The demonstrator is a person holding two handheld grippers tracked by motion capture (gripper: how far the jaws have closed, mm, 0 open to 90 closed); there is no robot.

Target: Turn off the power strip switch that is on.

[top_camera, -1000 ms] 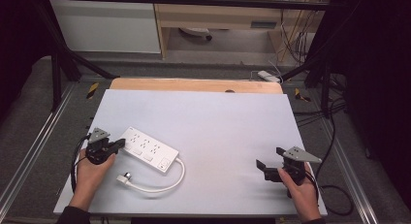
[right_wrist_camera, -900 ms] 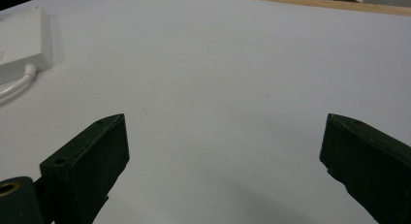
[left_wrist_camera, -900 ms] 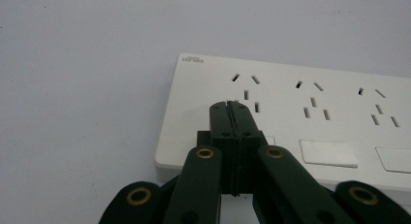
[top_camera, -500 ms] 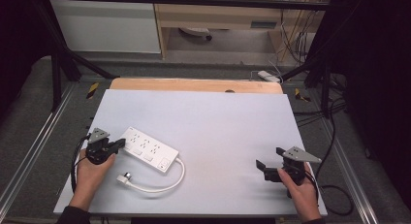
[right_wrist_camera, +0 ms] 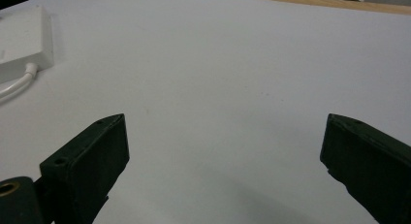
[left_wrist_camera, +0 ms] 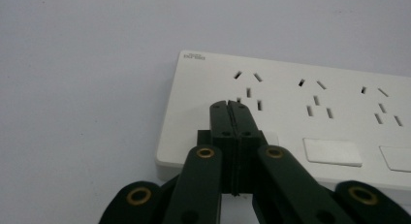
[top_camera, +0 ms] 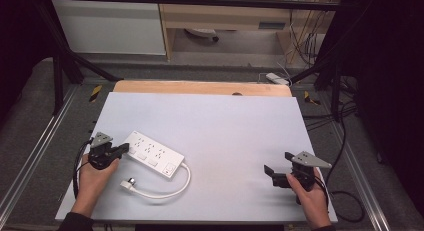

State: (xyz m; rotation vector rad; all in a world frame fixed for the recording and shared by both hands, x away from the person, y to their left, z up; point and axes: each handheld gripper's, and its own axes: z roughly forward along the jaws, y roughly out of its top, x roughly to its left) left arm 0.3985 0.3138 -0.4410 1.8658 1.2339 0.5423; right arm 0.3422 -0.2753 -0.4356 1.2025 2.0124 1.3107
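White power strip (top_camera: 152,154) lying flat on the pale surface (top_camera: 225,126), toward the near left side, set at a slant. Three groups of plug holes in a row along its top, with flat white buttons (left_wrist_camera: 332,152) beside them, plain in the left gripper view. White cord (top_camera: 170,188) coming out of its right end, curling round toward the near edge and ending in a plug (top_camera: 129,183) lying on the surface just in front of the strip. Left gripper (top_camera: 121,150) held in the left hand (top_camera: 92,178), right at the left end of the strip. Jaws pressed tight together with nothing between them, tips over the top face of the strip by the first group of holes; touching it or just above it, cannot tell. Right gripper (top_camera: 271,174) held in the right hand (top_camera: 307,193), far over on the near right side, well apart from the strip. Jaws spread wide, holding nothing, with bare surface between them in the right gripper view and the end of the strip and a bit of cord far off at the top left corner. Strip of bare wood (top_camera: 200,87) along the far edge of the surface. Black cable (top_camera: 345,203) looping off the right side by the right hand.
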